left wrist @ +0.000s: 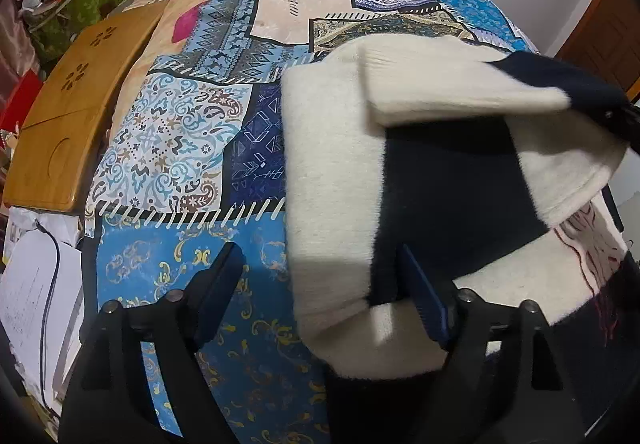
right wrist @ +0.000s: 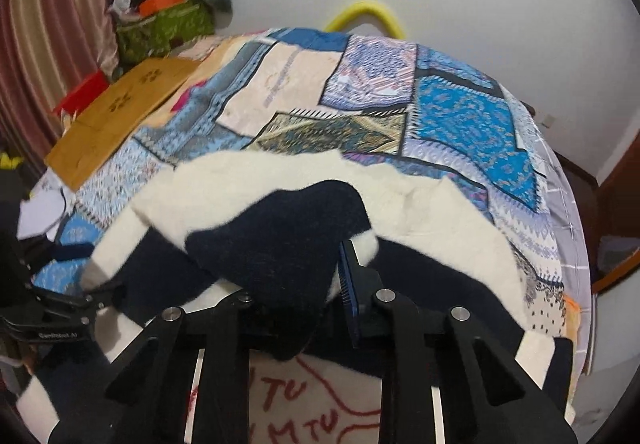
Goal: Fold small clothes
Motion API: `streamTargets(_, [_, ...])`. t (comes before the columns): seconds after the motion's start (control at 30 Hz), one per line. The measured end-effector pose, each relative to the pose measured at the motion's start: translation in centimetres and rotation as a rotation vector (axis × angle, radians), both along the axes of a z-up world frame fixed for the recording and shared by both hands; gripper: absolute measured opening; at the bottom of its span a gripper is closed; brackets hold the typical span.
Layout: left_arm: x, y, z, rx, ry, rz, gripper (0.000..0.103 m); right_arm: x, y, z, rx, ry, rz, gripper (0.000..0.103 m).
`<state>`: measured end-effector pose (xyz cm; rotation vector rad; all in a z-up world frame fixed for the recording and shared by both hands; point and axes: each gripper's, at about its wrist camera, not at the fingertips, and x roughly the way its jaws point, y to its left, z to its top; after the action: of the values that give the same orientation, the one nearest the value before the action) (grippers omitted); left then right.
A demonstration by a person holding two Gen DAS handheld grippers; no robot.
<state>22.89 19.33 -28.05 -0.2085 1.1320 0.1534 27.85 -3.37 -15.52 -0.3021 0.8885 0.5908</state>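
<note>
The white and dark sweater (left wrist: 440, 179) lay half folded near the bed's (left wrist: 224, 147) front edge, one sleeve pinched by the right gripper (right wrist: 296, 284), the left gripper (left wrist: 320, 292) spread wide, folds still left.

left gripper (left wrist: 320, 284): black angular linkage arms, silver round pins, blue ribbed pads, seen lower frame.
right gripper (right wrist: 296, 280): black arms, silver pins, blue pad; white lettering printed at lower left.
</note>
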Motion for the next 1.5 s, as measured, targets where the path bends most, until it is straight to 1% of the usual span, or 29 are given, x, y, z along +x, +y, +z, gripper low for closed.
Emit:
streamTargets(0.2, [0.0,0.0,-0.2,0.009,0.003,0.005,0.088,0.0,-2.8,0.8,0.043,0.006,-0.063,0.020])
streamTargets(0.43, [0.1,-0.2,-0.3,0.031,0.005,0.003,0.091,0.3,-6.8,1.5,0.126,0.050,-0.148,0.021])
streamTargets(0.57, [0.1,-0.4,-0.2,0.041,0.010,0.004,0.091,0.1,-8.5,1.4,0.138,0.064,-0.173,0.021])
streamTargets(0.73, [0.1,-0.6,-0.2,0.058,0.015,0.007,0.091,-0.1,-10.6,0.7,0.144,0.095,-0.197,0.021])
streamTargets(1.13, [0.3,-1.1,-0.1,0.096,0.030,0.013,0.091,0.3,-15.5,-2.3,0.209,0.249,-0.302,0.021])
streamTargets(1.23, [0.3,-1.1,-0.1,0.106,0.032,0.014,0.091,0.2,-17.0,-2.5,0.181,0.224,-0.346,0.021])
streamTargets(1.37, [0.3,-1.1,0.0,0.115,0.038,0.020,0.091,0.1,-19.2,-2.6,0.170,0.223,-0.373,0.021])
streamTargets(1.5, [0.3,-1.3,0.3,0.136,0.043,0.024,0.090,-0.4,-21.2,-1.8,0.159,0.197,-0.393,0.021])
